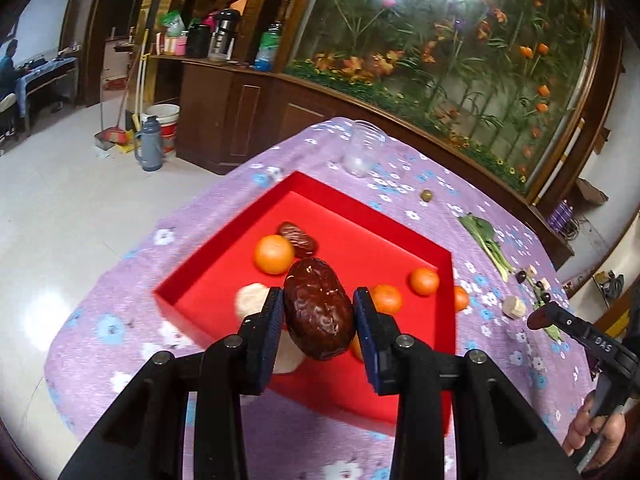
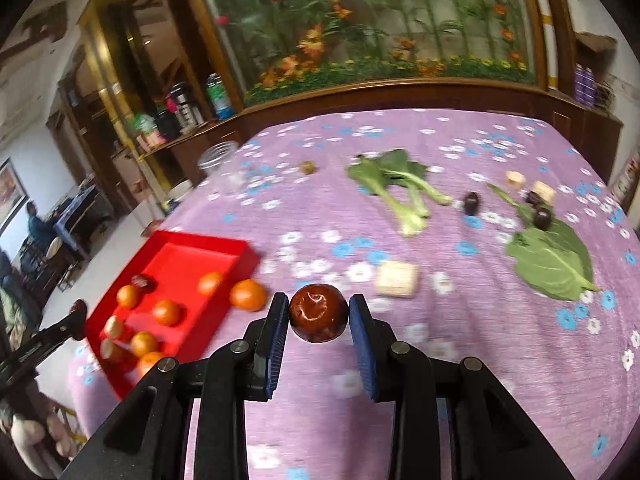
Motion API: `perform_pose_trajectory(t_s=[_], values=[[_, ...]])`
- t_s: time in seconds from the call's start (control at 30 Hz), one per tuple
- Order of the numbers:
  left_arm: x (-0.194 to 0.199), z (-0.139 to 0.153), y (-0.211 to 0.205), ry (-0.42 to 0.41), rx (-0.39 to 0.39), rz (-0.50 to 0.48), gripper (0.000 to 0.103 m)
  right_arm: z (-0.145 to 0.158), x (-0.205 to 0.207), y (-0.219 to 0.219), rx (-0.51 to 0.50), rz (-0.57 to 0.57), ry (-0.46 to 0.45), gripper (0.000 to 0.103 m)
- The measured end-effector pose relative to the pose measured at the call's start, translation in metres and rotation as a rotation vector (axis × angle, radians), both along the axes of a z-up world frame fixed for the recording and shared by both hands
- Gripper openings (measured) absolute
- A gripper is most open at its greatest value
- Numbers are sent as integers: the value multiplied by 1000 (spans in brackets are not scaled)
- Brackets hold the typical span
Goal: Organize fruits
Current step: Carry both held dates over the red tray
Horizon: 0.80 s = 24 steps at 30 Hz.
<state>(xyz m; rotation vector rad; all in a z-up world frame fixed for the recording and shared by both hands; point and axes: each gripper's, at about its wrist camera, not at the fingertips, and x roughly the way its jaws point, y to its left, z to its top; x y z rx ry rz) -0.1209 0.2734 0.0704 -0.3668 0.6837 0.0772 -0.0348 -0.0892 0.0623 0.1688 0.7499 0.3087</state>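
Because the fruits belong in the shallow red plastic tray [image 1: 446, 276], the left gripper [image 1: 319, 312] hangs over it, pinching a wrinkled dark red date [image 1: 318, 314] between its blue pads. The right gripper [image 2: 319, 314] pinches another shiny brown-red date [image 2: 318, 312] above the purple flowered cloth [image 2: 460, 360], probably heading there too. Only the right view shows the green leafy stalks [image 2: 404, 192] clearly; the left view looks straight into the tray at the round oranges [image 1: 274, 254].

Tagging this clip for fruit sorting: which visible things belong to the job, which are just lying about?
Job: red tray; oranges; dates held in left gripper and right gripper.
Lying about: leafy greens; clear jar; pale cubes.
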Motion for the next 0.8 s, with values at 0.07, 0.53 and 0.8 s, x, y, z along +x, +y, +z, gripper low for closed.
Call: perform_pose_trajectory(t_s=[0.07, 0.53, 0.8], values=[[-3, -2, 3, 2, 15, 5, 34, 3, -3, 19, -2, 39, 1, 34], [5, -14, -12, 26, 56, -51, 34, -6, -12, 124, -44, 252, 36, 34], [19, -18, -17, 48, 98, -56, 34, -22, -2, 150, -67, 284, 71, 34]])
